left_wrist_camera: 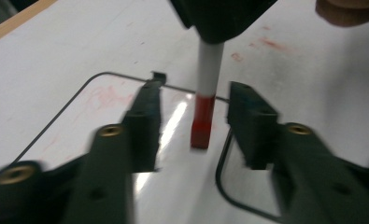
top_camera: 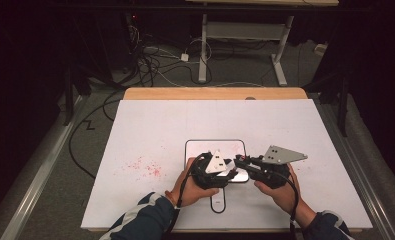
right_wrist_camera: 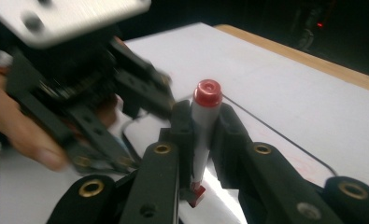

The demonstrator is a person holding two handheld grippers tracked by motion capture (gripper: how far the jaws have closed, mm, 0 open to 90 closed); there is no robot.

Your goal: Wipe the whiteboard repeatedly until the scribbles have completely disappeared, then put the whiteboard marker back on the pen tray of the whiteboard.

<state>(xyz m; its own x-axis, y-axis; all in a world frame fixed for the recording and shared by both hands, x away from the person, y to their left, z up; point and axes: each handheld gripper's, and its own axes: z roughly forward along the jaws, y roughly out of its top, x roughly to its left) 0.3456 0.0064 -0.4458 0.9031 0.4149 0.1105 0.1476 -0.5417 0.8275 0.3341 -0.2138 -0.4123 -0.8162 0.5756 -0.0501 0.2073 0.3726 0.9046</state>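
A red-capped marker (right_wrist_camera: 204,122) with a white barrel is pinched between the jaws of the right gripper (right_wrist_camera: 203,135), which press on the barrel from both sides. In the right gripper view the marker's long axis runs lengthwise between the jaws: its red cap end points away from the camera and upward, and a small red piece at its other end sits low between the jaw bases.

In the left gripper view the same marker (left_wrist_camera: 206,88) reaches in from the top edge, its long axis near vertical in the picture, white barrel above and red end (left_wrist_camera: 202,122) below. That red end lies in the gap between the jaws of the left gripper (left_wrist_camera: 194,123), which stand spread on either side of it without touching it.

In the high view the two grippers meet tip to tip over the near right part of a small whiteboard (top_camera: 197,146) with a dark outline and rounded corners. The left gripper (top_camera: 231,169) faces right and the right gripper (top_camera: 239,161) faces left, each held in a hand (top_camera: 190,185). The small whiteboard lies on a white sheet (top_camera: 150,125) covering the table (top_camera: 135,93). Red smudges (top_camera: 144,167) mark the sheet to the left of the board.
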